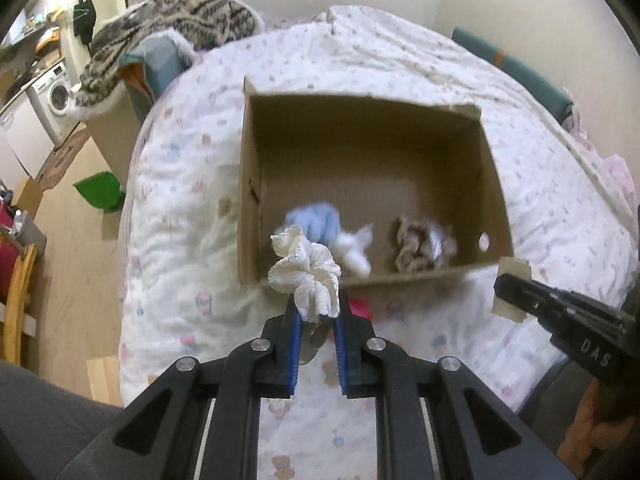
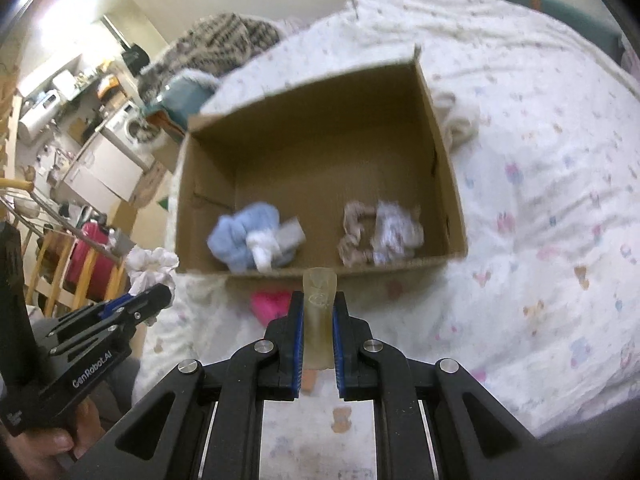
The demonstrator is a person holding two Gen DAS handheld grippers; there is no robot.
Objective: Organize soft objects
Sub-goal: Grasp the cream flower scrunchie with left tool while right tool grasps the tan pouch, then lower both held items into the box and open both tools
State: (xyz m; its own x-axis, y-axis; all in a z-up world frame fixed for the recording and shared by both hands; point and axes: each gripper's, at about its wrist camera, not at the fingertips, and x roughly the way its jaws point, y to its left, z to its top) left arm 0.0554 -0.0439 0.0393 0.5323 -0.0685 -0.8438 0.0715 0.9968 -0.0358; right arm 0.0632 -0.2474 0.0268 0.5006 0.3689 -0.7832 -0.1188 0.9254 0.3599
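Observation:
An open cardboard box (image 1: 496,184) (image 2: 444,152) lies on the bed. Inside it lie a light blue and white soft bundle (image 1: 320,224) (image 2: 252,236) at the left and a beige scrunchie with a white patterned one (image 1: 420,244) (image 2: 380,232) at the right. My left gripper (image 1: 316,312) is shut on a cream white scrunchie (image 1: 304,268), held above the box's near left corner; it also shows in the right wrist view (image 2: 152,266). My right gripper (image 2: 318,304) is shut on a translucent yellowish soft piece (image 2: 319,300), just before the box's near wall. A pink soft object (image 2: 270,304) (image 1: 362,308) lies on the bed in front of the box.
The bed has a white quilt with small animal prints (image 1: 400,56) (image 2: 540,160). A striped furry blanket (image 1: 172,20) lies over a box beyond the bed's left edge. A washing machine (image 1: 56,96), wooden chair (image 1: 16,304) and green item (image 1: 100,190) stand at the left.

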